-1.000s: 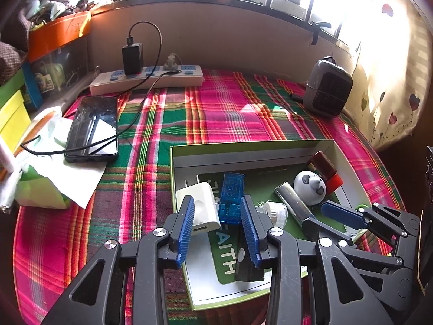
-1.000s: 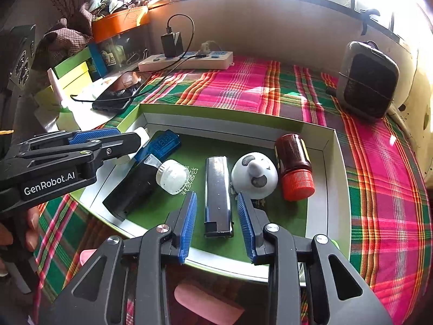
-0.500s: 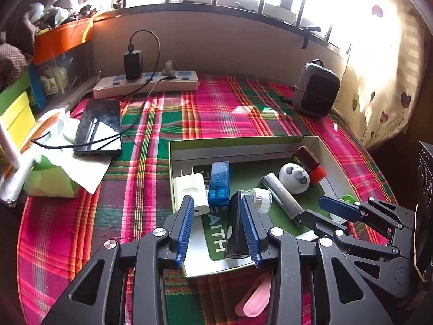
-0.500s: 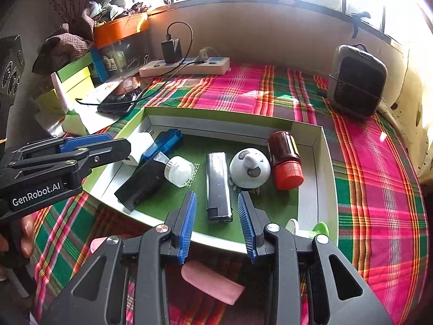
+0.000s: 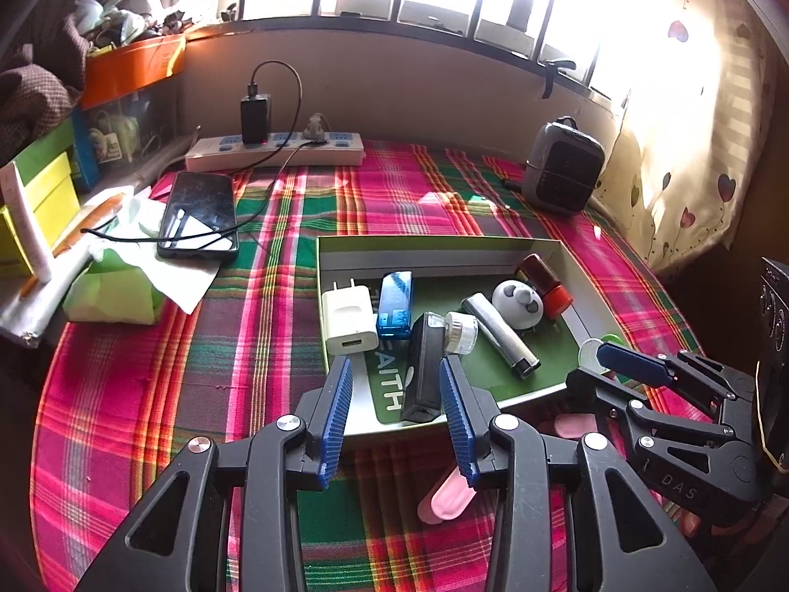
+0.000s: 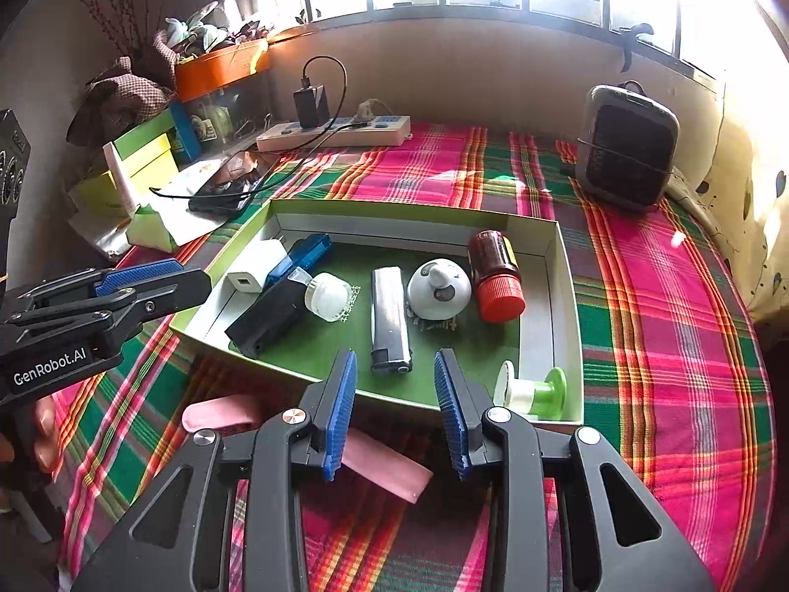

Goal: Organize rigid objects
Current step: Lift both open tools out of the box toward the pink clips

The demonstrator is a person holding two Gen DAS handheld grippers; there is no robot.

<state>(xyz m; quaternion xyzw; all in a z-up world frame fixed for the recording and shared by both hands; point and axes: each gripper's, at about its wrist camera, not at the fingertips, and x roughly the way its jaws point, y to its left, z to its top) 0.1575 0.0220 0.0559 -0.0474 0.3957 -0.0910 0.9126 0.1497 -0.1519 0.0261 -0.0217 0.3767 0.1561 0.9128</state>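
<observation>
While both grippers gape empty, objects fill the tray [image 6: 562,286].

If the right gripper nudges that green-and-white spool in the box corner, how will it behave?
The spool lies on its side on round flanges, so it would probably roll. The box wall beside it should stop it soon. It looks like light, stiff plastic, likely easy for the open right gripper to shift.

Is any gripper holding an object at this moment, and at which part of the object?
Nothing is held. The left gripper and the right gripper are both open, with empty space between their blue fingers, in front of the green cardboard box.
</observation>
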